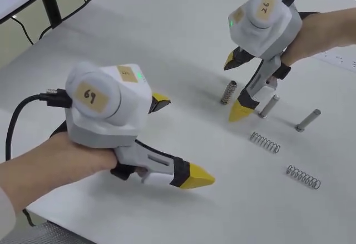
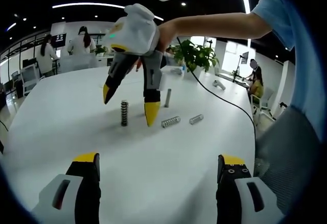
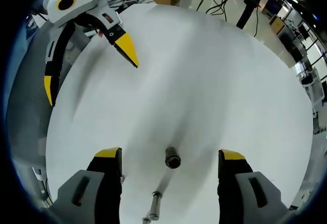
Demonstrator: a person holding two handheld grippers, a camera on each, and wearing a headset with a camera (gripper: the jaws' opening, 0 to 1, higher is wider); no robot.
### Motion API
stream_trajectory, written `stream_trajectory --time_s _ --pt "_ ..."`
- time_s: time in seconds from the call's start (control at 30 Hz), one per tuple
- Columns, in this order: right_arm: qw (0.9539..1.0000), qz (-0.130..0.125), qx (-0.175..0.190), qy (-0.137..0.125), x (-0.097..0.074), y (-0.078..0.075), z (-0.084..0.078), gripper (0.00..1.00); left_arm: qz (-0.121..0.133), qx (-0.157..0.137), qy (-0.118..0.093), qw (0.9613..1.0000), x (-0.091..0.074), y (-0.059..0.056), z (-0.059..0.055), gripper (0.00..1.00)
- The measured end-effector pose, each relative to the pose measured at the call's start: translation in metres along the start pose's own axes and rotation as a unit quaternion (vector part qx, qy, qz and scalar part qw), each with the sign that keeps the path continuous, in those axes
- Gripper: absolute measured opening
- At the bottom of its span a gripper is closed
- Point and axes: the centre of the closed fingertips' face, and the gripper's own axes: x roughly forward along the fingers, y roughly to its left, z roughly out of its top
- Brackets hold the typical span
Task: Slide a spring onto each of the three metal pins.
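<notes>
Sprung pin [image 1: 228,92] stands mid-surface, well in from the edges. Bare pins [image 1: 269,106] are just beside it, and loose springs [image 1: 264,142] lie toward the near edge. Right tongs [image 1: 235,87] gape wide, empty, a tip on each side of the sprung pin. Left tongs [image 1: 181,138] gape wide, empty. White surface [image 1: 139,27]. Open office with a plant [image 2: 196,55] and ceiling lights [image 2: 82,4].

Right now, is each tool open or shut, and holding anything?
Left tool: open, holding nothing.
Right tool: open, holding nothing.
</notes>
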Motion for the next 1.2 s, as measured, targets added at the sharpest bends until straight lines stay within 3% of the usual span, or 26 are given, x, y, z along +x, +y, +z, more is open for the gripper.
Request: stream_trajectory --time_s 0.3,0.4,0.73,0.97,1.13,1.2 --pt "0.9995 -0.015 0.018 -0.023 -0.004 0.007 -0.004 0.78 0.003 -0.001 0.001 1.0 0.0 0.001 0.001 0.93" --pt "0.9977 -0.03 0.031 -0.053 -0.012 0.008 0.001 0.8 0.006 -0.005 -0.006 1.0 -0.003 0.003 0.005 0.93" --pt "0.9901 -0.066 0.07 -0.102 -0.035 0.012 -0.005 0.84 0.006 0.001 -0.008 0.9999 -0.005 0.008 0.011 0.93" --pt "0.9782 -0.095 0.115 -0.144 -0.053 0.027 -0.015 0.85 0.002 0.009 -0.008 0.9999 -0.005 0.011 0.017 0.93" --pt "0.9709 -0.119 0.135 -0.158 -0.065 0.037 -0.027 0.84 -0.004 0.015 -0.005 0.9999 -0.005 0.009 0.019 0.93" --pt "0.9629 -0.128 0.161 -0.175 -0.073 0.046 -0.034 0.84 -0.008 0.019 -0.003 0.9998 -0.005 0.007 0.02 0.93"
